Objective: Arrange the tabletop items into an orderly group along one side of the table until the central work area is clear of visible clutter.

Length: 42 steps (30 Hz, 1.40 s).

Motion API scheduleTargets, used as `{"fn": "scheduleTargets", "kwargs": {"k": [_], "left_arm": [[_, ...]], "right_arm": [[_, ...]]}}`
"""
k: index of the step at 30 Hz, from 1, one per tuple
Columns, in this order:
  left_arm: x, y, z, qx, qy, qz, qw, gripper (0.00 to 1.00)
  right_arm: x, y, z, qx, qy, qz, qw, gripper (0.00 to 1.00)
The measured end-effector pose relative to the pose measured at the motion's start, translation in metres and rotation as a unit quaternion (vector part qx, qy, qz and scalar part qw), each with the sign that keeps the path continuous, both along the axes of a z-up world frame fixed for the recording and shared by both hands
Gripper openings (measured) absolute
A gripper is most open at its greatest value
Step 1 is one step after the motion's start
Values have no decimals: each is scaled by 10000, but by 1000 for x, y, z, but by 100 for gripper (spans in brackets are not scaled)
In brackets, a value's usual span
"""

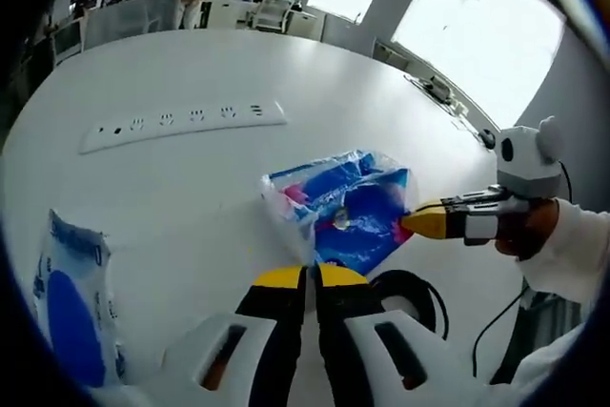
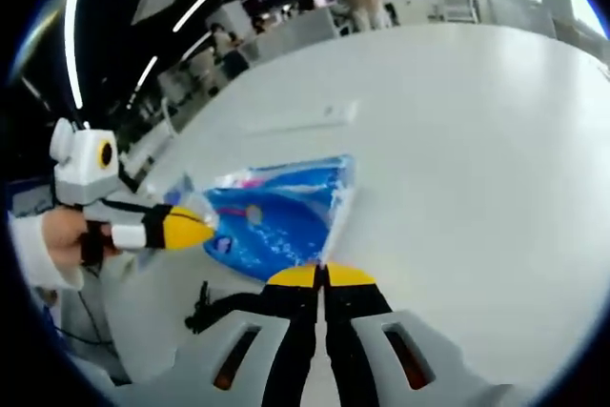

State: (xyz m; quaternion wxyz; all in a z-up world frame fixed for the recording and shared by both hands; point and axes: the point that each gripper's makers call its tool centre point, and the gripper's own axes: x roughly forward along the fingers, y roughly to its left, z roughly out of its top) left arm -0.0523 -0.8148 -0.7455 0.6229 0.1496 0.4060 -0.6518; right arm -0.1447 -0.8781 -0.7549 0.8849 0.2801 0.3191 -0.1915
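Blue plastic packet (image 1: 348,209) lies flat on white bench (image 1: 191,64), pinched at opposite ends. Left gripper (image 1: 308,275) fingers closed on its 6 o'clock edge. Right gripper (image 1: 419,222) fingers closed on 3 o'clock edge. Second blue packet (image 1: 71,307) at 8 o'clock, well apart; power strip (image 1: 181,123) at 11.

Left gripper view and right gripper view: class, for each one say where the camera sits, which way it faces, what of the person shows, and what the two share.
Left gripper view: rides the left gripper, jaws closed on the blue plastic bag, facing across the white table toward the power strip; a hand holds the right gripper.
Right gripper view: rides the right gripper, jaws closed at the bag's edge, facing the opposite way; a hand holds the left gripper.
Shared: bag, table, power strip.
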Motion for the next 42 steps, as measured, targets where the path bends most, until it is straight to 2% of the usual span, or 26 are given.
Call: {"fn": "scheduleTargets", "kwargs": {"k": [9,20,31,36,42], "left_arm": [[0,2,-7,125,4,-26,9999,1],[-4,10,-20,318,2,-105,9994,1],[-3,12,-29,429,103,14,9990,1],[-3,12,-30,430,170,59,9989,1],[-2,12,-31,404,150,83,9990,0]], "right_arm": [[-4,7,-14,113,116,25,9999,0],[-5,10,-22,160,178,96,9997,0],[-4,9,-22,211,2,27,9998,0],[-5,9,-21,179,-183,-104,9996,0],[-4,8,-22,161,-189,-68,9997,0]]}}
